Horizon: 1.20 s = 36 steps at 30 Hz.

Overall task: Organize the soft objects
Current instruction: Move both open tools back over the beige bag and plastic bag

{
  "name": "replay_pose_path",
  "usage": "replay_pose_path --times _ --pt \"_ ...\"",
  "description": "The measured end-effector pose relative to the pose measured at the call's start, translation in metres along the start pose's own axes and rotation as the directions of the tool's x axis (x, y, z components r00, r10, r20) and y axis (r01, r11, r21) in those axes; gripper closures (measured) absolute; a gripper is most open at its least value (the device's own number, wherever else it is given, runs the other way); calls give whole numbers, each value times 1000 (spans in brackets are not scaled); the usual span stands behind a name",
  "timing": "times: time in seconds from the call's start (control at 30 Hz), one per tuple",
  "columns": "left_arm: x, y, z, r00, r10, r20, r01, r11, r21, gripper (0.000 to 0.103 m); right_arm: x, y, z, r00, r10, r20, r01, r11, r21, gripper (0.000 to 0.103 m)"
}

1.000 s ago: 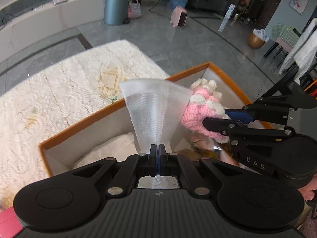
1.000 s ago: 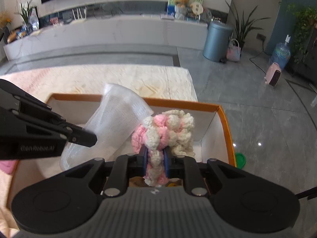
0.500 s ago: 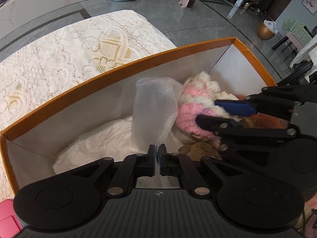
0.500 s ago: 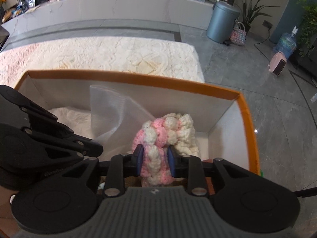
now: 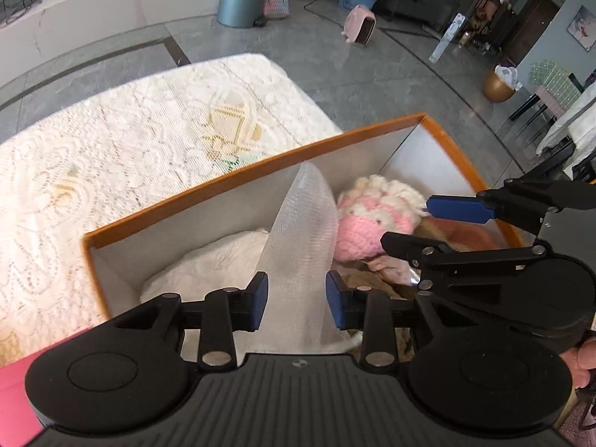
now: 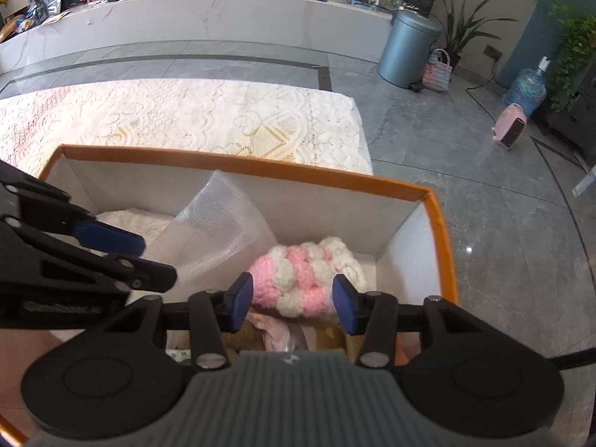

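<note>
An orange-rimmed white box (image 5: 260, 171) (image 6: 260, 169) holds the soft things. A clear bubble-wrap sheet (image 5: 298, 242) (image 6: 216, 231) stands upright in it, between the blue pads of my left gripper (image 5: 297, 300) (image 6: 149, 259). Those jaws are opening, and the pads no longer pinch the sheet. A pink and white crochet piece (image 5: 376, 219) (image 6: 305, 275) lies in the box's right part. My right gripper (image 6: 292, 301) (image 5: 413, 223) hangs just over it with its jaws opening, the pads standing apart on either side of it.
White padding (image 5: 208, 260) fills the box's left part, and brown and pale soft items (image 5: 372, 283) lie under the crochet. The box sits on a cream lace cloth (image 5: 149, 149). Grey floor, a metal bin (image 6: 408, 50) and a pink heater (image 6: 512, 126) lie beyond.
Both grippers went down into the box, then drew back a little. Both were shut on their pieces; now their jaws stand apart, leaving the bubble wrap and crochet in the box.
</note>
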State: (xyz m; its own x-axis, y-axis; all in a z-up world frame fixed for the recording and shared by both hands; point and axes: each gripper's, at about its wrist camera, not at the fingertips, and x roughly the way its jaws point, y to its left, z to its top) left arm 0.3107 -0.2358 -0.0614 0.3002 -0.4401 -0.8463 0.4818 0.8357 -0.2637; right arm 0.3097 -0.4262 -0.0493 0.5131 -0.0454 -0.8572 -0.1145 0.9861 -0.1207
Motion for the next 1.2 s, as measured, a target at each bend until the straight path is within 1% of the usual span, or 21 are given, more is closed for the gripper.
replay_pose_path --times 0.2,0.3,0.43,0.5,0.57,0.63,0.73,0.83,0.93,1.0,1.13,1.2 --pt "-51 -6 -12 996 3 90 -3 1000 7 63 -43 12 -7 998 -28 60 26 999 34 47" --pt "-79 -7 -25 988 12 153 -16 1000 23 63 -67 23 -15 994 -31 107 25 998 59 45" --pt "-119 -8 -56 968 49 246 -61 997 42 63 -102 45 -29 980 -37 194 16 994 106 42" --pt "-138 -6 -75 952 81 294 -96 995 37 63 -118 61 -39 970 -30 241 0 992 125 41" --pt "-155 0 -97 935 116 335 -131 991 22 63 -131 79 -50 957 -5 289 -36 990 138 41" --pt "-170 8 -120 918 155 366 -161 987 -13 63 -141 101 -61 943 25 331 -77 987 144 41" --pt "-190 31 -149 900 203 386 -184 979 -87 63 -151 138 -76 922 69 381 -128 983 132 41" --pt "-204 56 -175 885 270 378 -220 960 -171 63 -157 176 -88 901 122 417 -182 978 107 41" --pt "-216 84 -198 876 327 355 -237 932 -273 63 -159 215 -96 878 187 440 -235 970 57 41" --pt "-224 104 -213 867 363 343 -251 911 -328 63 -160 242 -99 865 217 452 -250 968 14 41" --pt "-240 135 -247 832 459 313 -322 858 -402 63 -155 289 -98 850 267 454 -269 961 -62 41" --pt "-245 152 -263 824 481 301 -328 837 -439 62 -150 309 -96 848 282 448 -266 959 -99 41"
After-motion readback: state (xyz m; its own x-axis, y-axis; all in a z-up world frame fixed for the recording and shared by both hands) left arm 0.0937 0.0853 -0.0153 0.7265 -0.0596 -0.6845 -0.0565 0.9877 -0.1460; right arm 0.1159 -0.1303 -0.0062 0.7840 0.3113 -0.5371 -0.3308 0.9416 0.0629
